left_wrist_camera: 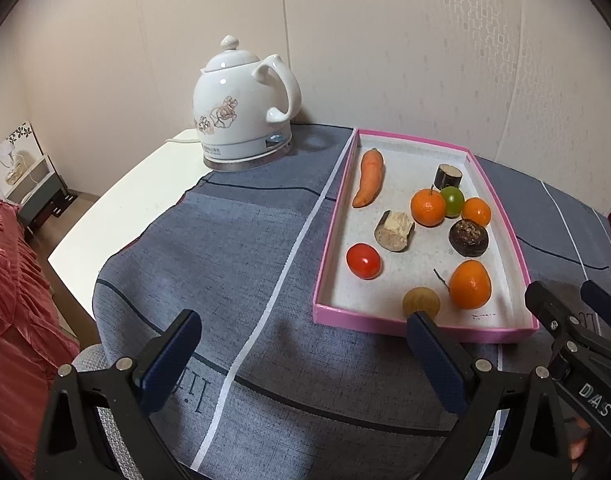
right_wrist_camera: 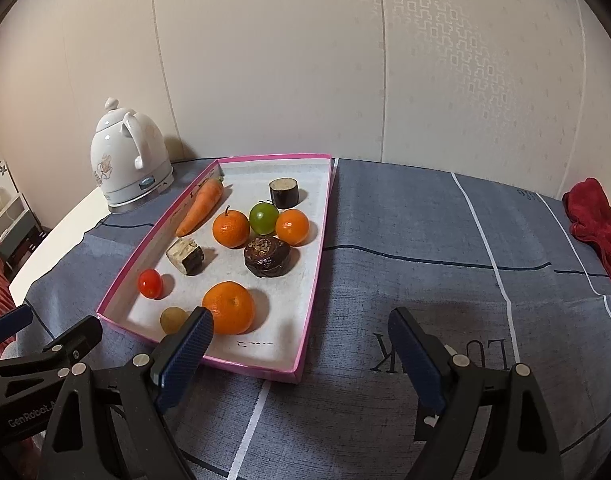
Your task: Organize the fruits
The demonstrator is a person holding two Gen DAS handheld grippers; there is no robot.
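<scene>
A shallow pink-rimmed tray (left_wrist_camera: pixel 335 200) (right_wrist_camera: pixel 311 276) lies on the grey cloth and holds all the produce. In it are a carrot (left_wrist_camera: pixel 369 178) (right_wrist_camera: pixel 199 208), three oranges with the largest nearest me (left_wrist_camera: pixel 470 284) (right_wrist_camera: pixel 228 307), a green fruit (left_wrist_camera: pixel 452 200) (right_wrist_camera: pixel 264 217), a red tomato (left_wrist_camera: pixel 363 261) (right_wrist_camera: pixel 150 283), a small tan fruit (left_wrist_camera: pixel 421 302) (right_wrist_camera: pixel 172 319), a dark brown fruit (left_wrist_camera: pixel 468 237) (right_wrist_camera: pixel 267 257) and two eggplant pieces. My left gripper (left_wrist_camera: pixel 305 346) hovers open before the tray's near left corner. My right gripper (right_wrist_camera: pixel 301 344) hovers open over its near right corner. Both hold nothing.
A white ceramic kettle (left_wrist_camera: pixel 241 108) (right_wrist_camera: pixel 125 160) stands behind the tray's left side on the white table (left_wrist_camera: pixel 117 208). A red cloth (right_wrist_camera: pixel 597 220) lies at the far right edge. Bare grey cloth (right_wrist_camera: pixel 445 248) spreads right of the tray. Red bedding (left_wrist_camera: pixel 13 280) is at left.
</scene>
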